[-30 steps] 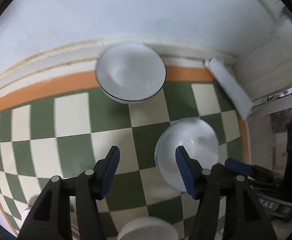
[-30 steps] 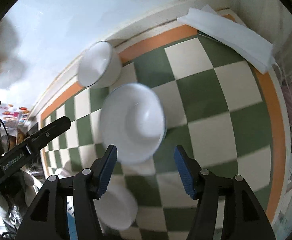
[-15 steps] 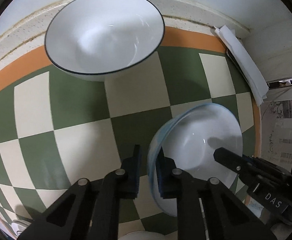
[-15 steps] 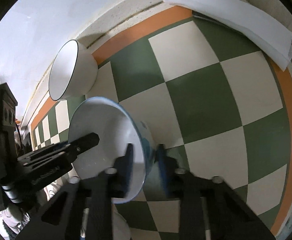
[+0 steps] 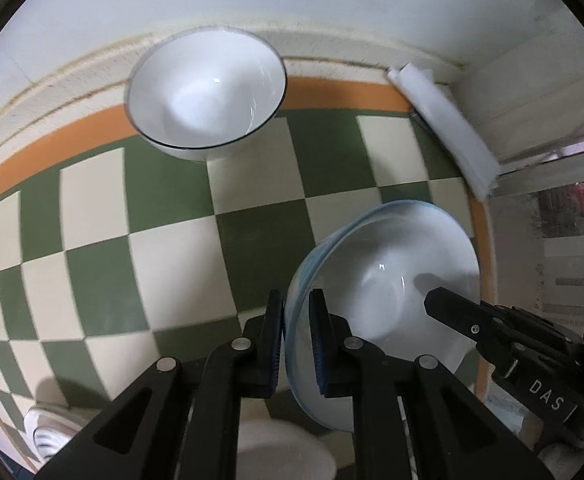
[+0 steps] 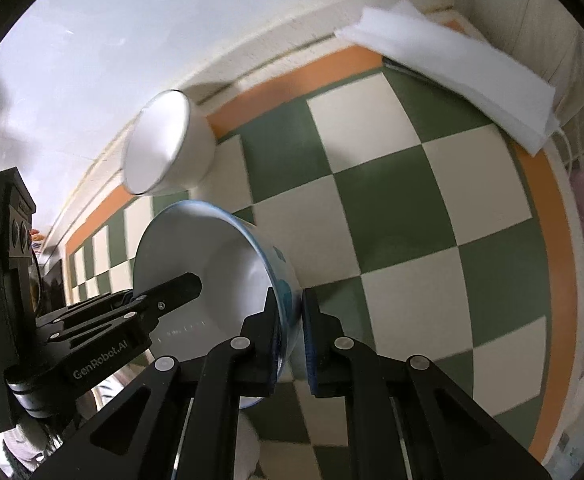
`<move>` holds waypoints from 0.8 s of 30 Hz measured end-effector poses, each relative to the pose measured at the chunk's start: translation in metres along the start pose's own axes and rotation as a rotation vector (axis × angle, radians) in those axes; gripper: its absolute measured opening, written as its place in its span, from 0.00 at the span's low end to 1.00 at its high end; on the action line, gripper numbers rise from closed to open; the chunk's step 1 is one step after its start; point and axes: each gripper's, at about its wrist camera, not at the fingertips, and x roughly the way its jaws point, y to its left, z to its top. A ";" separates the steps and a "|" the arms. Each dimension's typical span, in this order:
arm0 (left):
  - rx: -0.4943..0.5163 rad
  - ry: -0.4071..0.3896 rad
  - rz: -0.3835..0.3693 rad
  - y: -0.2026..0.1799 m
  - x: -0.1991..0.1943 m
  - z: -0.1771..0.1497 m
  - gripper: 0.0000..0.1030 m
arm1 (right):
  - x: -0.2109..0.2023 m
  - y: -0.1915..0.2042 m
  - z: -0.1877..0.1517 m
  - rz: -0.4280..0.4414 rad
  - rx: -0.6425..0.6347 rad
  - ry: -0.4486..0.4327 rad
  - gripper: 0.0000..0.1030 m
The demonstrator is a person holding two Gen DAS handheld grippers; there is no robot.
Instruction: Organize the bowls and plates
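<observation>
Having closed on opposite rims half a second ago, the left gripper (image 5: pixel 295 338) and right gripper (image 6: pixel 290 336) now lift the blue-rimmed bowl (image 5: pixel 387 292) clear of the checkered tablecloth (image 5: pixel 172 248), likely bound for nesting in the black-rimmed bowl (image 5: pixel 206 92).

White dish (image 5: pixel 284 452) cut off below

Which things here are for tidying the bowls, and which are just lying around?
For the job:
- blue-rimmed bowl, its rim pinched on both sides by the left gripper and the right gripper
- black-rimmed bowl near the wall

Just lying about:
- folded white cloth in the corner
- checkered tablecloth
</observation>
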 end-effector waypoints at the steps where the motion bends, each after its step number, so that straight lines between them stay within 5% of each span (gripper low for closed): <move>1: 0.004 -0.007 0.001 -0.001 -0.009 -0.004 0.11 | -0.009 0.004 -0.004 0.010 -0.005 -0.006 0.12; 11: 0.031 -0.043 0.018 0.004 -0.065 -0.071 0.11 | -0.057 0.036 -0.067 0.081 -0.050 -0.014 0.12; 24: -0.020 0.068 0.036 0.033 -0.030 -0.135 0.11 | -0.015 0.044 -0.141 0.077 -0.067 0.112 0.12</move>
